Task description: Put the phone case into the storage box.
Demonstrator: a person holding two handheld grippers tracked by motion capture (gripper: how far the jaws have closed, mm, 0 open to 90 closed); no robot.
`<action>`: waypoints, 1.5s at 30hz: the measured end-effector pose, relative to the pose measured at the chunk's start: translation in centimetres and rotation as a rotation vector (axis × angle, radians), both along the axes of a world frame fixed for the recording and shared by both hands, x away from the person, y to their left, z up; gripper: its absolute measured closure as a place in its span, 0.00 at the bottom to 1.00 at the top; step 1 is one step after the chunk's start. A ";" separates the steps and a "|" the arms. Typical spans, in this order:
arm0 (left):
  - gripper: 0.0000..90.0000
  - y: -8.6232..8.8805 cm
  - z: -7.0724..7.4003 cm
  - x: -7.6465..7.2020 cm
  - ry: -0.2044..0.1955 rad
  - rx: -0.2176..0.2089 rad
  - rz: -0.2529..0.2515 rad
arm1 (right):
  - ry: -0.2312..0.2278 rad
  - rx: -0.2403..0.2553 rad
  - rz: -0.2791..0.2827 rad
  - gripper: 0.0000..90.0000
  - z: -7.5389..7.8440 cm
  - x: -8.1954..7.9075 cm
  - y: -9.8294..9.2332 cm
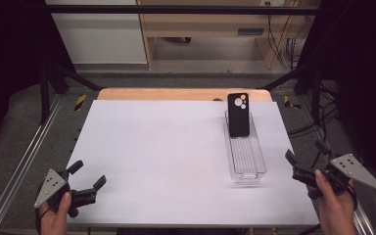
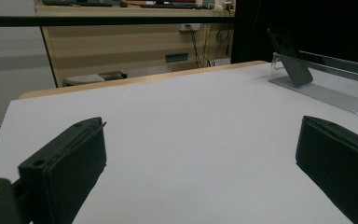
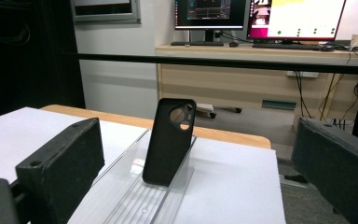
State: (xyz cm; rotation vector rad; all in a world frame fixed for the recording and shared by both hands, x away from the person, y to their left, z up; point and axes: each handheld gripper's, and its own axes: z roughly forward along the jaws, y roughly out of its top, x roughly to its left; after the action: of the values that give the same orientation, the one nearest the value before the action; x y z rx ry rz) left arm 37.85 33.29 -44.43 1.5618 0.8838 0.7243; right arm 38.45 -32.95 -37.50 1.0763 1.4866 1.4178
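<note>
White sheet [image 1: 166,152] covering most of a wooden table [image 1: 176,94], bare wood showing along the far edge. Clear tray [image 1: 254,166] lying lengthwise on the right half of the sheet. Black phone case [image 1: 238,115] propped at the tray's far end, leaning back, camera cutouts at the top.

Left gripper [image 1: 89,175] held near the sheet's near left corner, jaws wide apart, nothing between them, well apart from the tray. Right gripper [image 1: 306,157] held just off the sheet's right edge, near the tray's near end, jaws wide apart too, nothing gripped.

Black frame bars around the table, dark curtains at both sides. Grey floor beyond, a wooden desk [image 3: 261,79] with loose cables under it. Two lit monitors [image 3: 261,14] on that desk in the right gripper view.
</note>
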 end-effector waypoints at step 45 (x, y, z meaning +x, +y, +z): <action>0.02 -0.2 0.0 0.0 0.004 0.007 -0.013 | 0.039 -0.045 0.177 0.03 -5.0 0.7 6.0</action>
State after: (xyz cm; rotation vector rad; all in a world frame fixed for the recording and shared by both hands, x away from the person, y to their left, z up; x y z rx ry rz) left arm 37.87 33.09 -44.47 1.5744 0.8736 0.7163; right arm 39.16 -26.97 -42.47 0.9700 1.6681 1.4837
